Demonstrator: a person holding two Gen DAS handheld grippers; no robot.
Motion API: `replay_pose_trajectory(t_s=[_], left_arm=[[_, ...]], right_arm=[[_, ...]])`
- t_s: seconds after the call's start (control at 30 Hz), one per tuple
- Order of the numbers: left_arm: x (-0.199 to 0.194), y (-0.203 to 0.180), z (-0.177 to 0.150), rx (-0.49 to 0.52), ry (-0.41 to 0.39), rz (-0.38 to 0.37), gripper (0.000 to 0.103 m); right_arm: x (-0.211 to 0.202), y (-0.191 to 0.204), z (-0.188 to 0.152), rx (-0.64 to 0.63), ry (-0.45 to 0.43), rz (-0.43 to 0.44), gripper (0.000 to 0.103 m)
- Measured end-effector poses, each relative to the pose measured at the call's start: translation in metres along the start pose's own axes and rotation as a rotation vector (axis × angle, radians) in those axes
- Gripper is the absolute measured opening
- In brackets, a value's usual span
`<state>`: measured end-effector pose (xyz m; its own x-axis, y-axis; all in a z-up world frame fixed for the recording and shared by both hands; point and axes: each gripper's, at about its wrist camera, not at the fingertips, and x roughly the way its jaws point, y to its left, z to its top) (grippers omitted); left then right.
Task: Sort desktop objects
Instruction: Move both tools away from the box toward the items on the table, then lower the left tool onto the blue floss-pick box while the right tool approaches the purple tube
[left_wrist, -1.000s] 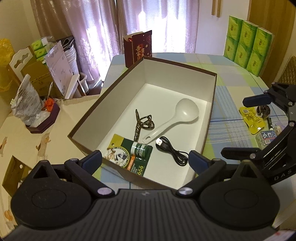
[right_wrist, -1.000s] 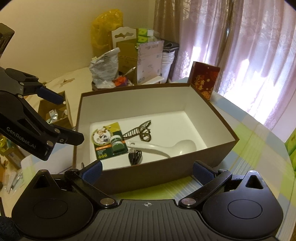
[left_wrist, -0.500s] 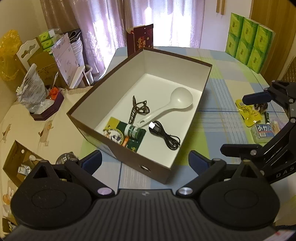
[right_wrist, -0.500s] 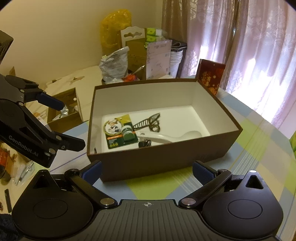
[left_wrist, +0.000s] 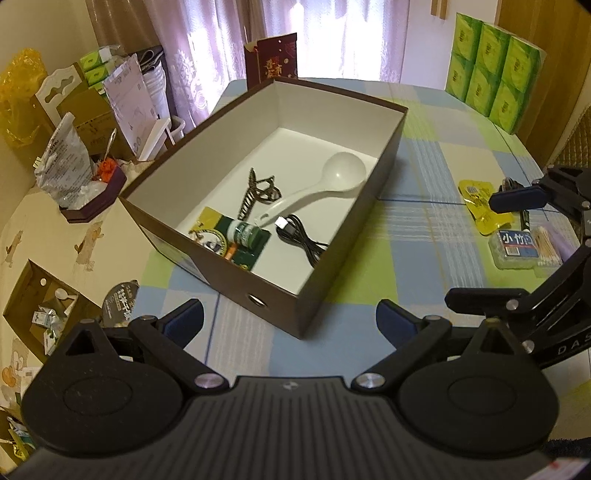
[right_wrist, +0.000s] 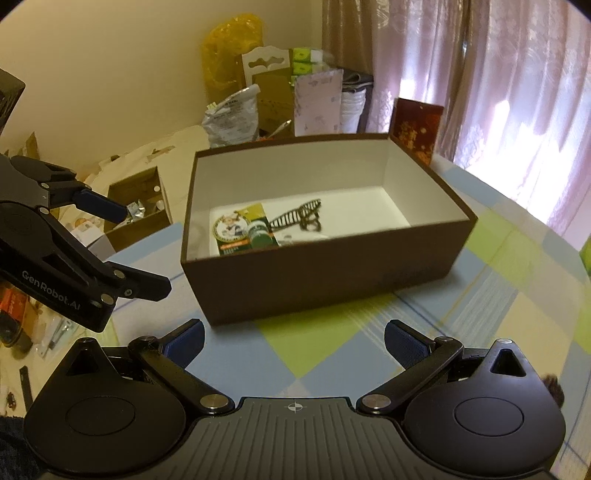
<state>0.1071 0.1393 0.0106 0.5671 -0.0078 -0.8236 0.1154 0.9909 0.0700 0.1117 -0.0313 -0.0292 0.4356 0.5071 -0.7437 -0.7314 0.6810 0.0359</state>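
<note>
Checked tablecloth (left_wrist: 424, 236), brown box (left_wrist: 236, 273) ahead of empty, spread left claw (left_wrist: 290, 321)

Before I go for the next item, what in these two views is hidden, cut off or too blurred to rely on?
- Right wrist view: the box's near wall hides the white ladle and the cable.
- Left wrist view: the right gripper covers part of the yellow packet and the items behind it; the clear case is partly covered too.
- Right wrist view: the box edges are motion-blurred.
- Both views: label print is too small to read.

Green tissue packs (left_wrist: 495, 66) stacked at table's far corner; pink curtains (right_wrist: 498, 74) behind.
</note>
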Motion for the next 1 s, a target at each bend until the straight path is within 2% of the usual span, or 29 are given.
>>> replay_pose_trajectory(t_s=[0.17,0.33,0.7,1.0], left_arm=[[0.003,-0.017,-0.005,0.009,0.002,-0.012,0.098],[0.012,-0.040,-0.007,0.042,0.009,-0.060,0.098],[0.034,-0.100,0.008,0.178,0.011,-0.164,0.098],[0.054,-0.150,0.022,0.313,0.003,-0.257,0.098]], right_arm=[[-0.009,-0.010,-0.015,0.033,0.009,-0.016,0.101],[-0.021,-0.023,-0.035,0.088,0.021,-0.044,0.101],[-0.052,-0.063,-0.090,0.282,0.065,-0.132,0.101],[-0.079,-0.099,-0.129,0.455,0.083,-0.252,0.101]])
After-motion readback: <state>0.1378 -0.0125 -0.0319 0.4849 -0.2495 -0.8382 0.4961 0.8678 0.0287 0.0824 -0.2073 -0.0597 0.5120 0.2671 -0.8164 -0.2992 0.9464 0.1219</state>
